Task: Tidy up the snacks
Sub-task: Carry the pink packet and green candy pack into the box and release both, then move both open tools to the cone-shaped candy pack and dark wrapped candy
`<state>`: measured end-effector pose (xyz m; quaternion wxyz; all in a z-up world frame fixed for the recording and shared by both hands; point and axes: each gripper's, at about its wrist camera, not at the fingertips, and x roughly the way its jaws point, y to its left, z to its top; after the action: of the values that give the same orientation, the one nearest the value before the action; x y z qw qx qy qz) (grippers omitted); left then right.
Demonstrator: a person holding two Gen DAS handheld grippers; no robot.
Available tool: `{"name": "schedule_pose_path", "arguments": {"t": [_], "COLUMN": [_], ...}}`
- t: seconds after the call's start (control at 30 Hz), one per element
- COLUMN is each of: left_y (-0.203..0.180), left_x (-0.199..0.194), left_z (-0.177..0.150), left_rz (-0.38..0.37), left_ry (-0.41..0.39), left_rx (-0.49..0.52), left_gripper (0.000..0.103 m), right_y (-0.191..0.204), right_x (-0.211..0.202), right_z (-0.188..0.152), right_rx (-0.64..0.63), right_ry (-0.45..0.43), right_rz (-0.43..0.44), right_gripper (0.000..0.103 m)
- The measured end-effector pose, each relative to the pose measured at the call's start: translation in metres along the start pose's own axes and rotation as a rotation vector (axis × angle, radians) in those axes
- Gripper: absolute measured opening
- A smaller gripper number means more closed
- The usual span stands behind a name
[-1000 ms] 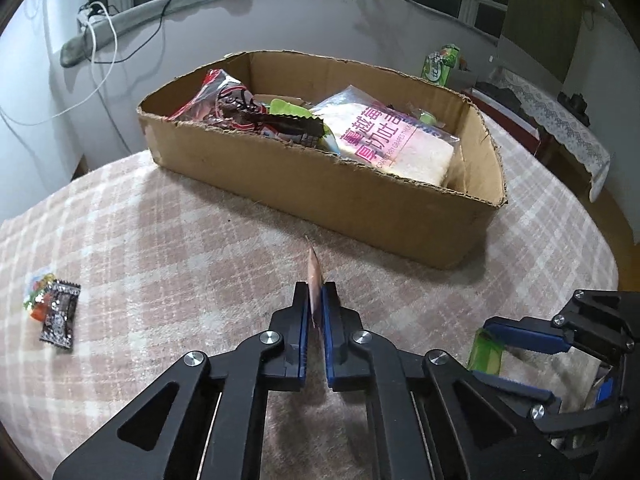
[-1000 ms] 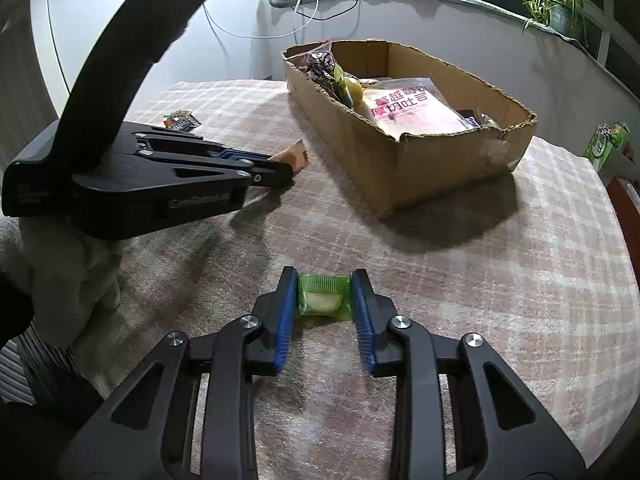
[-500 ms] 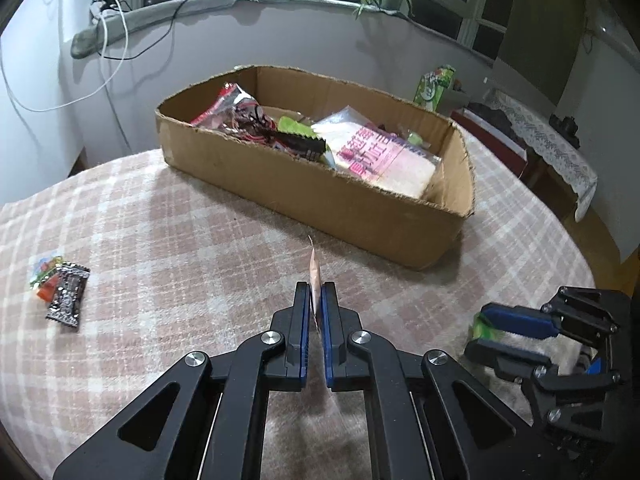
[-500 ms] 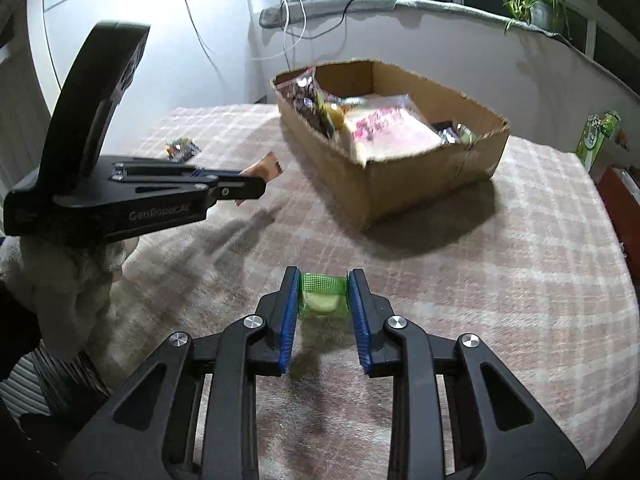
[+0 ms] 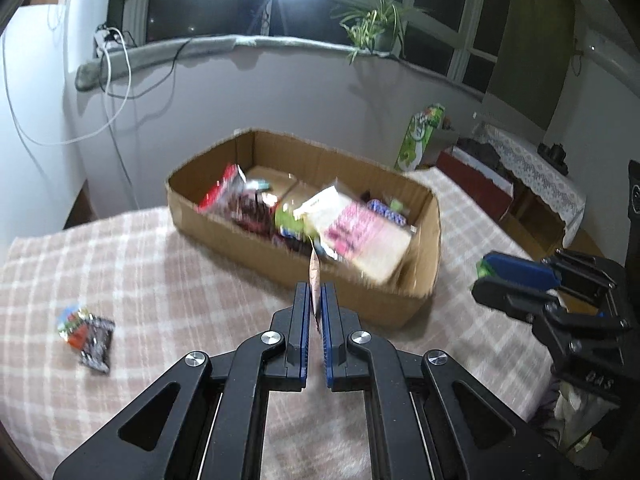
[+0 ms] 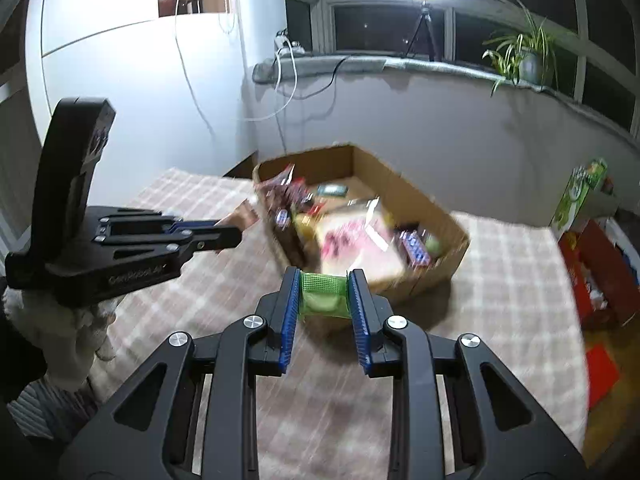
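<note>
- The cardboard box [image 5: 416,280] and the packets inside it are smeared by motion blur in both views, so print and labels cannot be read; only a pink-and-white bag [image 5: 360,236] and a red-and-dark wrapper [image 5: 228,192] stand out.
- The left tongs [image 5: 316,300] are nearly closed on a thin brownish packet [image 5: 315,276], seen edge-on from the left wrist, so its face is hidden; it stands upright in front of the box's near wall.
- From the right wrist only a corner of that packet [image 6: 240,216] shows past the left tongs [image 6: 228,236].
- The right tongs [image 6: 325,296] grip a small green packet [image 6: 322,296], ribbed at its top seam, held above the checked surface [image 6: 240,300] just before the box [image 6: 440,268].
- In the left view the right tongs [image 5: 492,276] hide all but a green sliver.
- Two small wrapped snacks [image 5: 88,336] lie on the surface, well apart from the box.
</note>
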<state>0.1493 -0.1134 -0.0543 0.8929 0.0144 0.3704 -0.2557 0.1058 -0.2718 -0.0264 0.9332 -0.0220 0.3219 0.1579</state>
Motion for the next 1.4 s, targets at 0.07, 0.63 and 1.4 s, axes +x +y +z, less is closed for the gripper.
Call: {"name": "schedule_pose_path", "arguments": {"t": [0.07,0.63,1.4], "left_y": [0.0,0.005,0.011], "left_x": [0.001,0.035,0.059], "left_z": [0.007,0.064,0.083], "left_rz": [0.002,-0.013,-0.01], "left_ry": [-0.01,-0.026,-0.004], "left_rx": [0.003,0.002,-0.055], "left_gripper": [0.004,0.004,0.027], "right_y": [-0.005,-0.052,-0.097], "right_x": [0.004,0.073,0.099], "right_z": [0.011,0.08,0.083], "right_rx": [-0.003,0.075,0.271], "right_ry": [-0.008,0.032,0.065], "right_rz": [-0.009,0.086,0.196], "right_gripper": [0.026,0.026,0.062]}}
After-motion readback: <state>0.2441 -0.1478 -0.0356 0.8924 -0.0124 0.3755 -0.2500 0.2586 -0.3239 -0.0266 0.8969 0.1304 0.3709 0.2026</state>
